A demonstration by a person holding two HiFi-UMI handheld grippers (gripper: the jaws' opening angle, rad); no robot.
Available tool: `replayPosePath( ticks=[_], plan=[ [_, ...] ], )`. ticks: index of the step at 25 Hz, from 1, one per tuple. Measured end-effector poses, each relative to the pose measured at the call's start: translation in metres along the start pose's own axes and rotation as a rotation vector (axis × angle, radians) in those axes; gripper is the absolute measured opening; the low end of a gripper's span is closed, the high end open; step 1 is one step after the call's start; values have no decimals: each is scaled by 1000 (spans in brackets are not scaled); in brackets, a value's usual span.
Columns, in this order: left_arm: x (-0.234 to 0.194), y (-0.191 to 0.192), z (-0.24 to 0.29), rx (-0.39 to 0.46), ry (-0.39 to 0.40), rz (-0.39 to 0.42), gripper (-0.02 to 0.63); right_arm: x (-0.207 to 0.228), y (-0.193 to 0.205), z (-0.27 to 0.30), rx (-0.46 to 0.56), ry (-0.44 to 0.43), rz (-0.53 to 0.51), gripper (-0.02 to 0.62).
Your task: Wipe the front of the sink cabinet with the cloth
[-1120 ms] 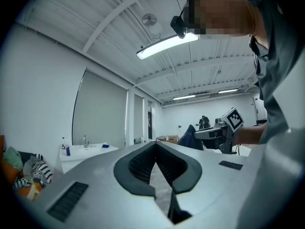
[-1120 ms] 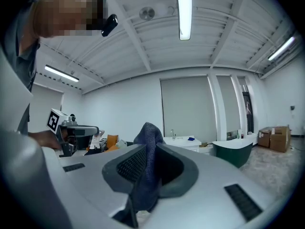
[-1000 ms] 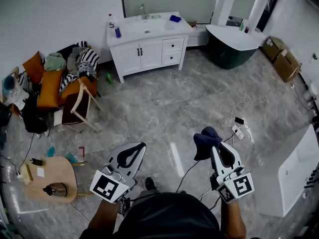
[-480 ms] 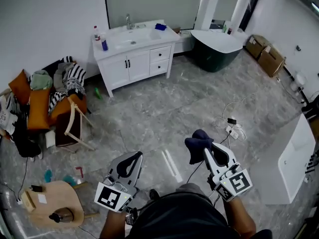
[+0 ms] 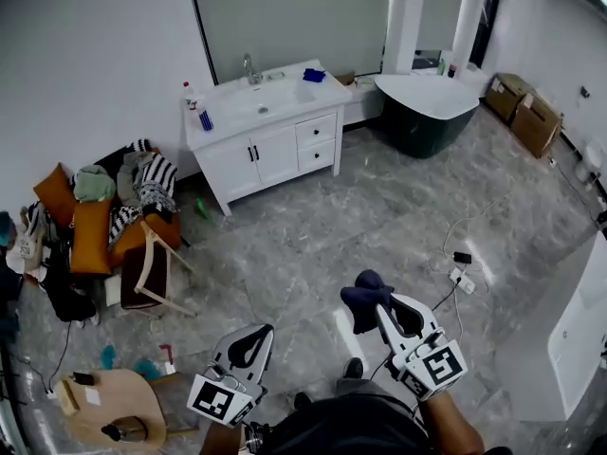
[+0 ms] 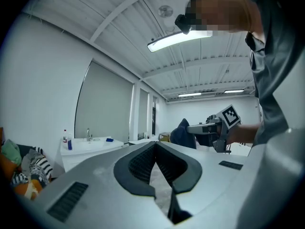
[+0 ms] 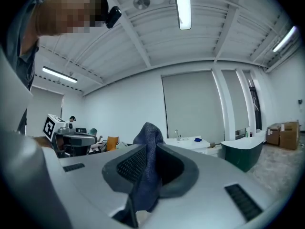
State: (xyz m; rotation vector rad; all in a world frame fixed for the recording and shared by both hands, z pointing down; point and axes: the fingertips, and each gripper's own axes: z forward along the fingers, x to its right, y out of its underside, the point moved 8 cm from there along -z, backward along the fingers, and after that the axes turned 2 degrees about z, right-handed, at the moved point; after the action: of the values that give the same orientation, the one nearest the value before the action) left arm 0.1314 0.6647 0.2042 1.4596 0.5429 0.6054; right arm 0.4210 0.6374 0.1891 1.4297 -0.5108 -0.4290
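Navy cloth [image 7: 146,182] is clamped between the jaws of the right gripper [image 7: 148,148], its upper end bunching above the tips and the rest hanging down between them. The left gripper [image 6: 155,146], held just beside it at a similar height, has its jaws meeting at the tips with nothing between them. Both hang over grey marbled floor [image 5: 313,226]. Well apart from them, against the far wall, stands the white sink cabinet [image 5: 270,159] with its doors and drawers shut. A dark green bathtub [image 5: 425,117] sits at its right, and a heap of cushions and clothes [image 5: 104,207] lies at its left.
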Motion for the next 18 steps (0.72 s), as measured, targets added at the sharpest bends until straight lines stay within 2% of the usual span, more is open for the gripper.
replayPosePath(
  ticks=[4,10,14,18],
  plan=[
    [8,-10,45,-46,7,9,4,45,0,11,-17,-11,70,58],
    [15,-15,97,-30,-58,-59,4,119,7,26,4,-83,31,58],
    [15,-16,119,-69,-103,-32,4,146,6,37,11,-112,47,58],
    [6,-12,146,-80,-113,-27,4,166,10,50,20,-117,53,58]
  ],
)
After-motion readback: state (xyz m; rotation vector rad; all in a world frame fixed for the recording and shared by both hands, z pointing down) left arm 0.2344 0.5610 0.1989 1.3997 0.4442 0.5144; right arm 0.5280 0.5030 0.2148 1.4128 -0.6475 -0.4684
